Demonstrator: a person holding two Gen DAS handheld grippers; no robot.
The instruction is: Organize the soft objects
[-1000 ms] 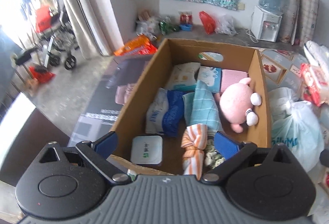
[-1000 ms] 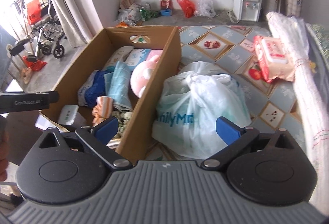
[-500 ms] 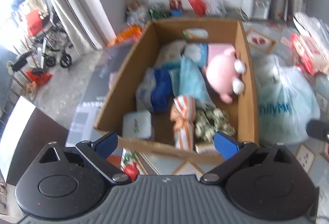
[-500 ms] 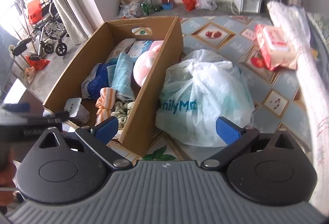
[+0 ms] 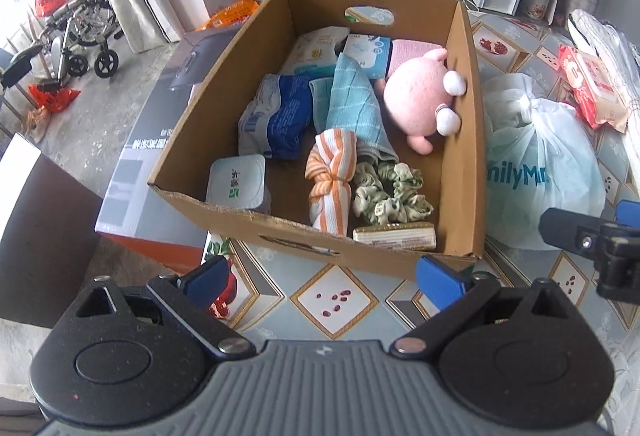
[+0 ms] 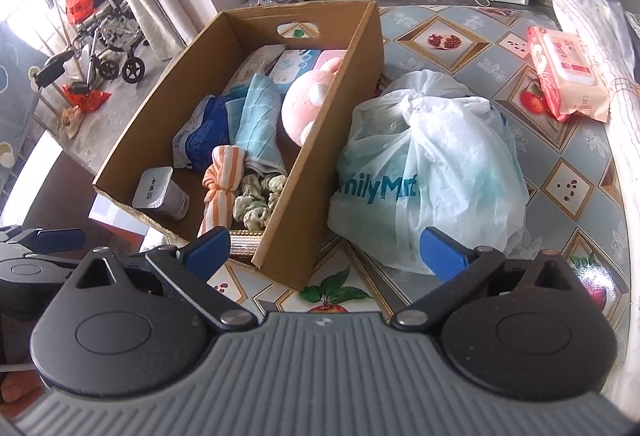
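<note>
Soft pink plush toy sits packed in the brown cardboard box; I hold left gripper and right gripper wide open, empty, short of it for a survey.

open tongs, cardboard box of soft things, plastic bag beside
</note>
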